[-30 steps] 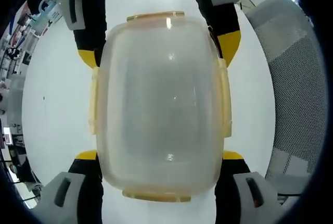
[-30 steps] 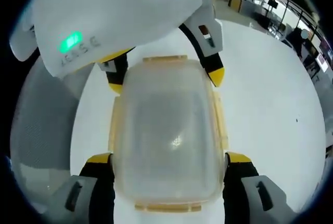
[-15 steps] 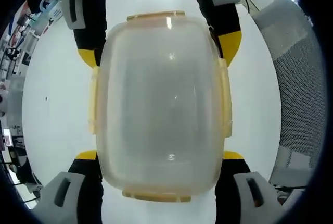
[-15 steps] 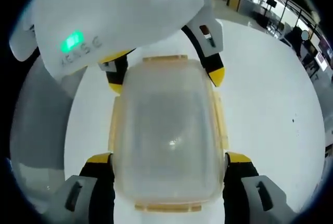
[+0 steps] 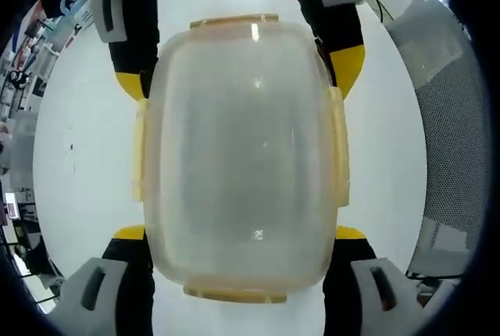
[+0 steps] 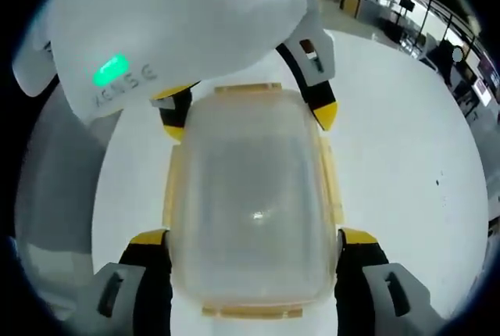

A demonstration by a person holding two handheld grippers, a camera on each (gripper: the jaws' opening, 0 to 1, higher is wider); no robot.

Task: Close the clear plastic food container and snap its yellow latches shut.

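Because the latches can only be pressed home if the box stays put, the container (image 5: pixel 241 156) is being braced on the white table (image 5: pixel 78 156) from two opposite ends: the left gripper (image 5: pixel 238 262) is spread around its near end with a yellow-tipped jaw on each side of it, and the right gripper (image 6: pixel 254 262) is doing the same from the far end. Its cloudy clear lid is sitting flat over the base, and the pale yellow latches (image 5: pixel 337 148) along the edges are appearing folded down, though whether each is clicked shut I cannot tell.
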